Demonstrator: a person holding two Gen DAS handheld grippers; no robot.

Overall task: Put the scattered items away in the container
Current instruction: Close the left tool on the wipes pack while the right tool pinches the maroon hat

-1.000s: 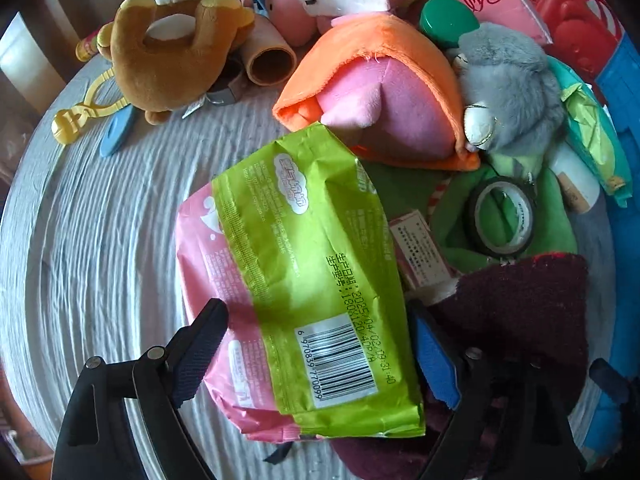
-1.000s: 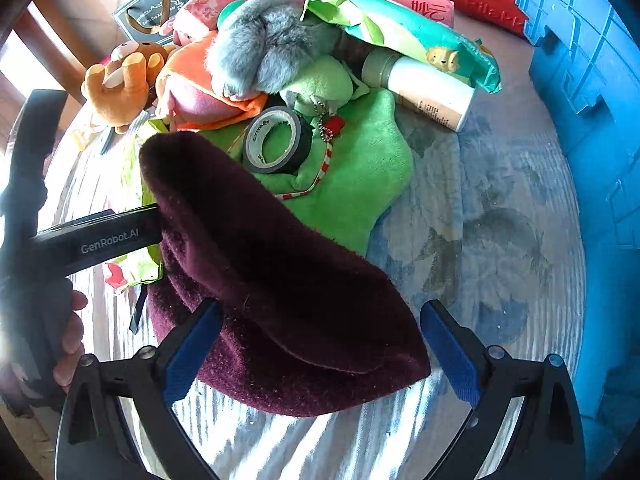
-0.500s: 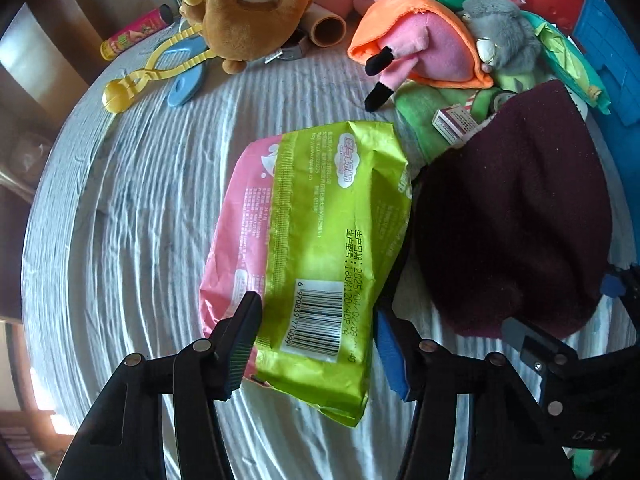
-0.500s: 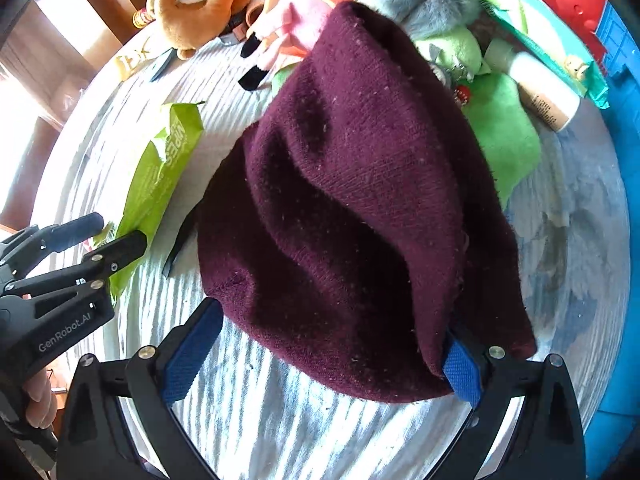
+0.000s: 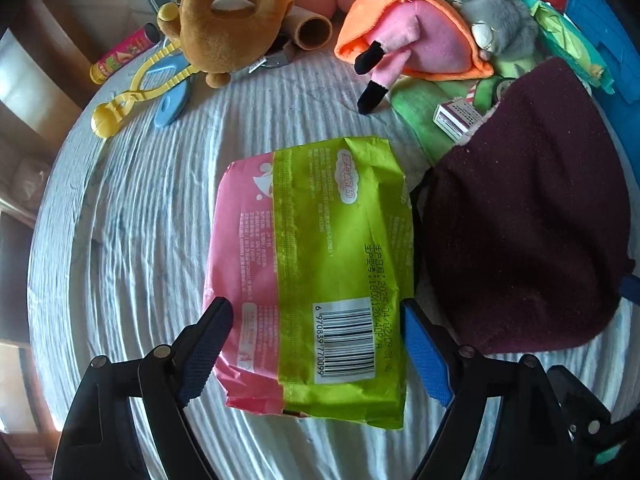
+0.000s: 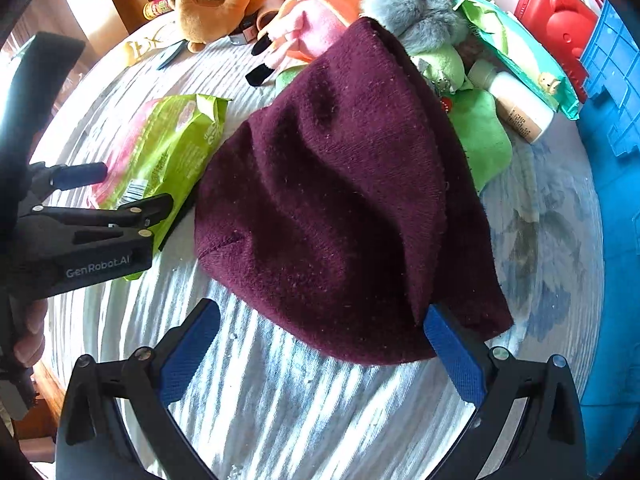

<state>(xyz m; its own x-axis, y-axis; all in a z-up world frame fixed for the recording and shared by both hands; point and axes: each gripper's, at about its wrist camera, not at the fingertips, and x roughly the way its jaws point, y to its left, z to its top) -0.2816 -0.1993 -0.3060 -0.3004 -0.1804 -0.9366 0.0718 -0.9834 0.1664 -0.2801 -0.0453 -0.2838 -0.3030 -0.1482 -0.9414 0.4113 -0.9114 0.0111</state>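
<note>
A green and pink wipes pack (image 5: 316, 276) lies on the white cloth between the jaws of my left gripper (image 5: 316, 316), which is open around its near end. It also shows in the right wrist view (image 6: 160, 152). A maroon knit hat (image 6: 340, 208) lies in front of my right gripper (image 6: 320, 320), which is open; the right finger touches the hat's edge. The hat also shows right of the pack in the left wrist view (image 5: 528, 224). The blue container (image 6: 612, 92) stands at the right edge.
Further back lie a brown plush (image 5: 228, 28), an orange-pink plush (image 5: 416, 36), a grey furry toy (image 6: 412, 8), green cloth (image 6: 484, 136), a white bottle (image 6: 516, 104), a red toy (image 6: 560, 8), a yellow clip (image 5: 136, 92) and a small box (image 5: 456, 116).
The left gripper has drawn back and centred on the wipes pack. The maroon hat has settled flat on the table, and the right gripper's jaws sit at its near edge.
</note>
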